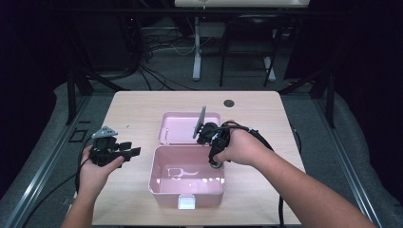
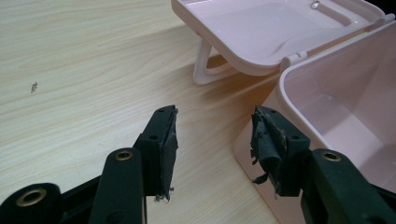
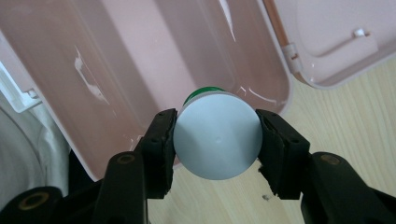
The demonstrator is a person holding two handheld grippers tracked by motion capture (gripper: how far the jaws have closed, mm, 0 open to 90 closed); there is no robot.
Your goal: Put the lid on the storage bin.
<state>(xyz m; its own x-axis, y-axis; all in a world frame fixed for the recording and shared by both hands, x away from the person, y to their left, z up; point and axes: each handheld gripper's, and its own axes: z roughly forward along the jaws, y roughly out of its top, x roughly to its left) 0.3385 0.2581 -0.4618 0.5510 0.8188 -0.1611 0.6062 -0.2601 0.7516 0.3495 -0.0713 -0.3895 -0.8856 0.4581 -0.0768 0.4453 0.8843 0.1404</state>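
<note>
- The right gripper clamps a round white-based container between its two black pads, a green rim peeking out behind the pale disc, as a person lowers it over the near right corner of an open pink box on a wooden table.
- The left gripper waits with jaws apart and nothing between them, poised just beside the box's left wall.
- To finish well, the container likely wants to go down level into the box's bare floor, clear of the wall, before the pads let go; the free gripper could steady the light box should it skid.
- The right gripper view gives the container's flat underside and both pads pressed against it, a grip the person's right hand covers from above.
- The left gripper view picks out the hinged lid lying open behind the box, propped on its white handle, along with frayed pad edges.
- The high view alone sets out the whole layout: box at centre, white latch facing the person, left hand off to the side.
</note>
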